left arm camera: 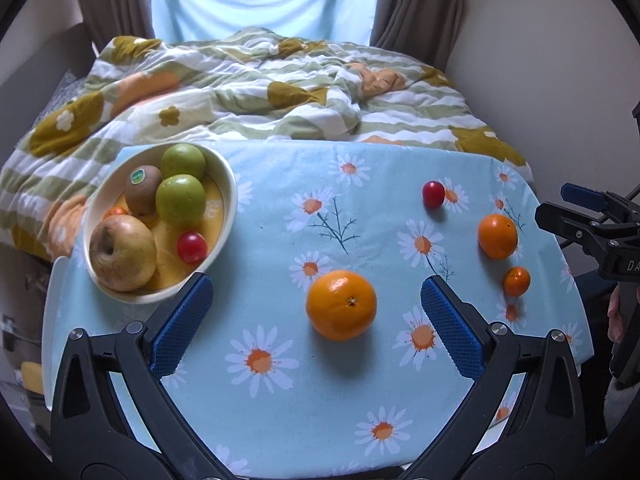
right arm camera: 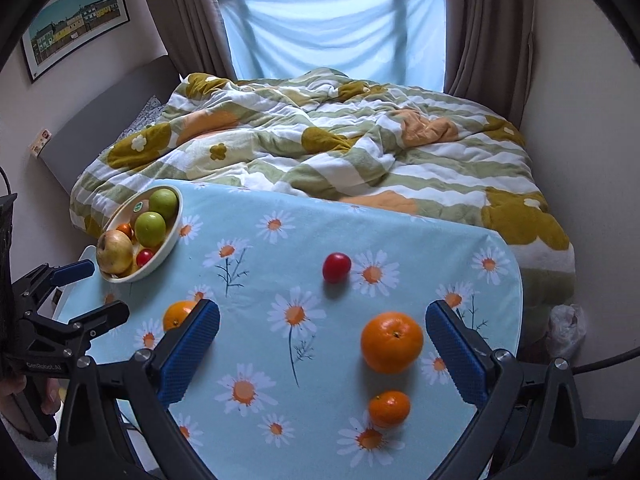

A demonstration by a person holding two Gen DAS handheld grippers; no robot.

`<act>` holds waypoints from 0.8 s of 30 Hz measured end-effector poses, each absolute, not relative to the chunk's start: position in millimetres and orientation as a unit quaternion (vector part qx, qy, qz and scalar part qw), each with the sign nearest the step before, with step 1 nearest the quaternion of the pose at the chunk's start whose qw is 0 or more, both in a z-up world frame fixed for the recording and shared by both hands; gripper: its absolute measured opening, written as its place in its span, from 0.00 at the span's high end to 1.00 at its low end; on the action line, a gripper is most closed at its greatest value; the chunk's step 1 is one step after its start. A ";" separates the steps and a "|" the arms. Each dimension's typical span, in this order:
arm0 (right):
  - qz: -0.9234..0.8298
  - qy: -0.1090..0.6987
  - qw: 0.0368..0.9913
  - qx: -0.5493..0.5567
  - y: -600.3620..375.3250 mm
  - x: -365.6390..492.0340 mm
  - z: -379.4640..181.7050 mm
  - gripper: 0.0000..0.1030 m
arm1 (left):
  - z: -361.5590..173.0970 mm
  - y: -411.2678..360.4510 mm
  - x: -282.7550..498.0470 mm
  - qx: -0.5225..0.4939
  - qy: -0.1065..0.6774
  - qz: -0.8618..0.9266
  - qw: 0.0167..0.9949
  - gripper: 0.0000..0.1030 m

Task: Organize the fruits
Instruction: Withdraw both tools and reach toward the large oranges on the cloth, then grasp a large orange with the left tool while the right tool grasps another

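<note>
1. Claws first: the left claw (left arm camera: 316,300) is spread wide with nothing gripped, its blue pads either side of a big orange (left arm camera: 341,305) lying on the counter (left arm camera: 280,420); that framing suggests the fruit is being lined up for a grab.
2. Likewise the right claw (right arm camera: 322,334) stands fully open and empty above the daisy-print cloth, with a second large orange (right arm camera: 391,342) just inside its right pad, untouched.
3. Close by that orange lies a small mandarin (right arm camera: 389,409), loose on the cloth, probably awaiting its turn.
4. Farther on, a red cherry tomato (right arm camera: 336,267) sits alone, well apart from the rest.
5. At the counter's far left corner the cream bowl (left arm camera: 230,192) already holds two green apples, a kiwi, a yellowish apple and small tomatoes, so it seems the collecting place; four fruits remain outside it.
6. Beyond is a bed with a rumpled quilt (right arm camera: 320,140).
</note>
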State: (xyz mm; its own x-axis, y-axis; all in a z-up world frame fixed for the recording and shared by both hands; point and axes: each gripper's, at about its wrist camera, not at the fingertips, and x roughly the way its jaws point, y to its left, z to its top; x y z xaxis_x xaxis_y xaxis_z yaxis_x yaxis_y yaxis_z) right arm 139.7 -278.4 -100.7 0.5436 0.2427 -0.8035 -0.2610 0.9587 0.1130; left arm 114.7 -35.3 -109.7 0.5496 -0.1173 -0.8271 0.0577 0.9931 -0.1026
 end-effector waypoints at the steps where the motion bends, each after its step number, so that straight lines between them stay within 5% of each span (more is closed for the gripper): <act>1: 0.140 0.456 0.879 -0.013 -282.7 139.2 -104.4 0.00 | -113.5 -37.9 114.6 -0.034 0.474 -0.048 0.879 0.00; 13: 0.142 0.483 0.864 -0.021 -312.9 147.4 -156.5 0.00 | -168.6 -63.4 123.4 -0.051 0.499 -0.017 0.865 0.00; 19: 0.148 0.498 0.854 -0.013 -316.1 154.6 -177.6 0.00 | -193.6 -63.3 129.4 -0.056 0.522 -0.008 0.851 0.14; 21: 0.150 0.500 0.853 -0.011 -315.6 155.5 -180.9 0.00 | -197.8 -63.7 130.5 -0.055 0.525 -0.006 0.849 0.32; 24: 0.151 0.500 0.853 -0.019 -315.3 156.3 -183.9 0.00 | -202.3 -65.3 131.5 -0.057 0.529 -0.011 0.846 0.36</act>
State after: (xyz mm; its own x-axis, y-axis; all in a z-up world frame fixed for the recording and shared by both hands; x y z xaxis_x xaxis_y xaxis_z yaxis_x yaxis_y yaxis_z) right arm 156.3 -315.3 -183.9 0.4547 0.2391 -0.8579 -0.2763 0.9536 0.1193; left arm 131.5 -65.3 -202.3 0.4394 -0.0786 -0.8949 -0.0422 0.9933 -0.1080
